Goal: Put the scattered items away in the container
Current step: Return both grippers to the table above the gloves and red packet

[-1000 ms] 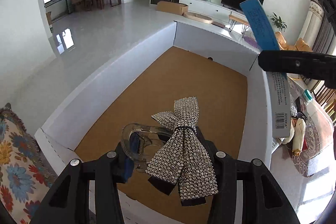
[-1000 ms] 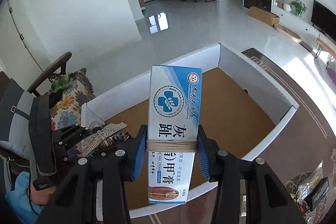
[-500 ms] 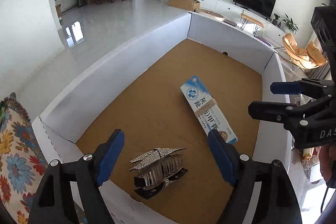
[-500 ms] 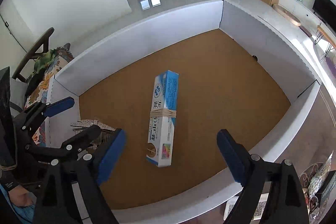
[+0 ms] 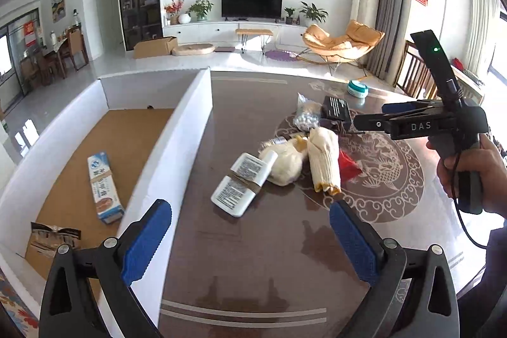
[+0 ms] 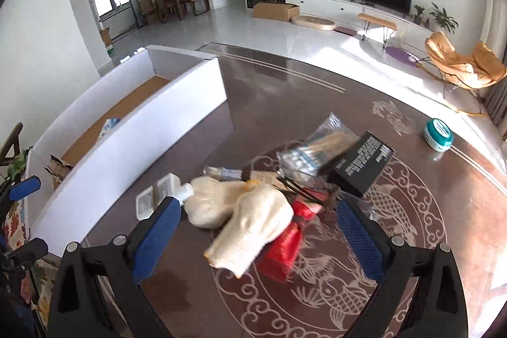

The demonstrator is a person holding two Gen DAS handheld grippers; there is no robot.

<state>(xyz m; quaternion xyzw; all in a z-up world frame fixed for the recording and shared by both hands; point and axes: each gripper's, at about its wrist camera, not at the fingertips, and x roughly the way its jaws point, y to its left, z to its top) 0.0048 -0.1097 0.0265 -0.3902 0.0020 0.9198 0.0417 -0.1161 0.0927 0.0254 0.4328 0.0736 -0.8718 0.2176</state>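
Holding both tools over the dark table (image 5: 269, 258), I have my left gripper (image 5: 250, 238) spread wide and empty beside the white container (image 5: 187, 129), where the blue cream box (image 5: 103, 187) lies flat on the brown floor. My right gripper (image 6: 258, 238) is also spread apart, gripping nothing, hovering above the knit gloves (image 6: 250, 227) in the pile, with the white tube pack (image 5: 242, 184) just beside them.

Both wrist views over shared table (image 5: 285, 243) clutter

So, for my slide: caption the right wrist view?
Open right gripper over knit gloves on the table, box alongside.
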